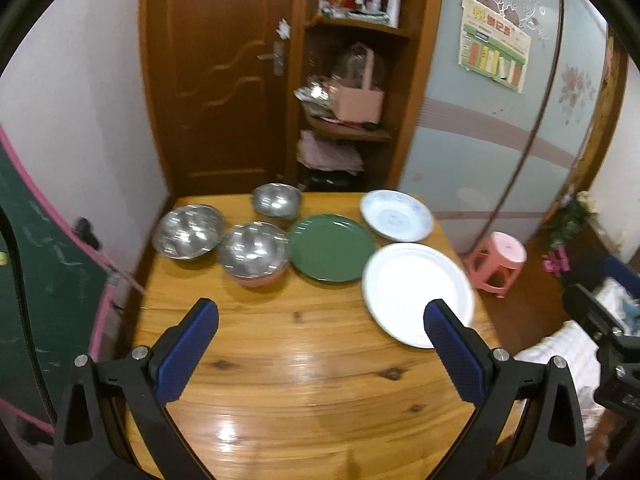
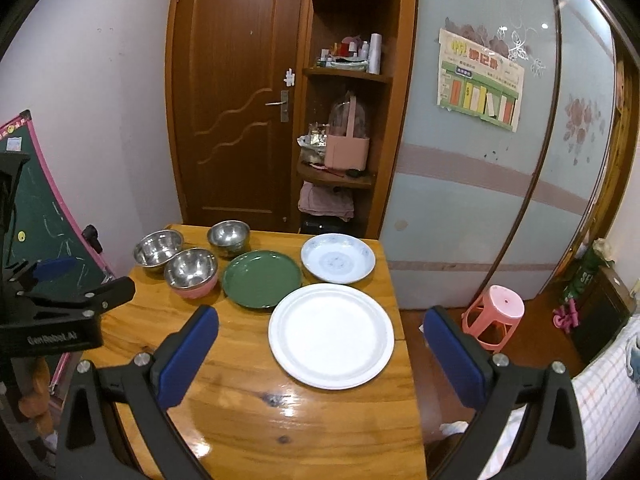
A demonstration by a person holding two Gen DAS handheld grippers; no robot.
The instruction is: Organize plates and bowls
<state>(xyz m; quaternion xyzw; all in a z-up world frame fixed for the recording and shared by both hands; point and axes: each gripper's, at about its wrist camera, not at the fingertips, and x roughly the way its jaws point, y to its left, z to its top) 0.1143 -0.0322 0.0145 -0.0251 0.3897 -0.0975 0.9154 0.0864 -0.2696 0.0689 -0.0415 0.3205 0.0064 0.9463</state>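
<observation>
Nothing looks sorted yet. Three metal bowls and three plates, green, blue and white, sit apart on the wooden table. The left gripper and right gripper hang wide apart, holding nothing. All the stacking is left.

Pink stool beside wooden table, brown door behind.

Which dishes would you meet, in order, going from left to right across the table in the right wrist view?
Far-left steel bowl → pink-bottomed steel bowl → back steel bowl → green plate → white plate → blue-patterned plate, partly overlapping the white plate's span.
</observation>
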